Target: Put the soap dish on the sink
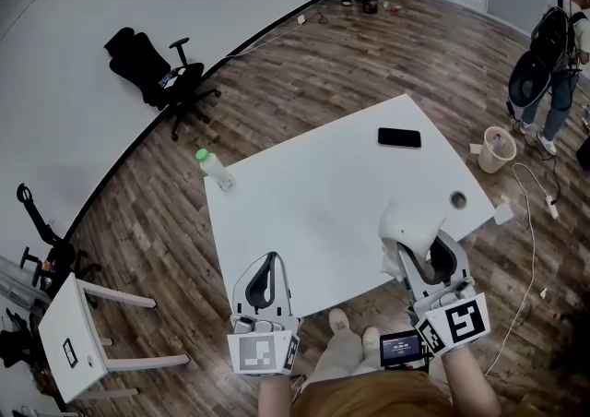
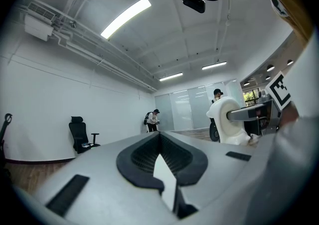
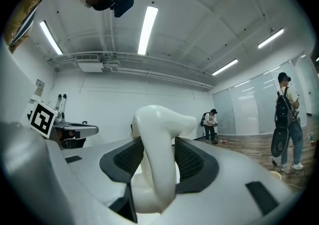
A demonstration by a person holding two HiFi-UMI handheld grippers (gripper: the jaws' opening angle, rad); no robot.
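The soap dish [image 1: 411, 224], a white curved piece, is clamped between the jaws of my right gripper [image 1: 431, 260] over the white table's [image 1: 323, 212] near right edge. In the right gripper view the dish [image 3: 158, 134] rises between the dark pads [image 3: 192, 162], and the gripper [image 3: 154, 169] is shut on it. My left gripper [image 1: 268, 268] hangs over the table's near edge, shut with nothing in it. Its pads [image 2: 144, 157] meet in the left gripper view, where the dish [image 2: 230, 119] shows to the right. No sink is in view.
On the table lie a black phone [image 1: 398, 137], a green-capped bottle [image 1: 215, 169] at the left corner and a small grey round piece [image 1: 458, 199]. A black office chair [image 1: 161, 74], a white stool [image 1: 74, 337], a bucket [image 1: 496, 149] and two people [image 1: 553, 65] stand around.
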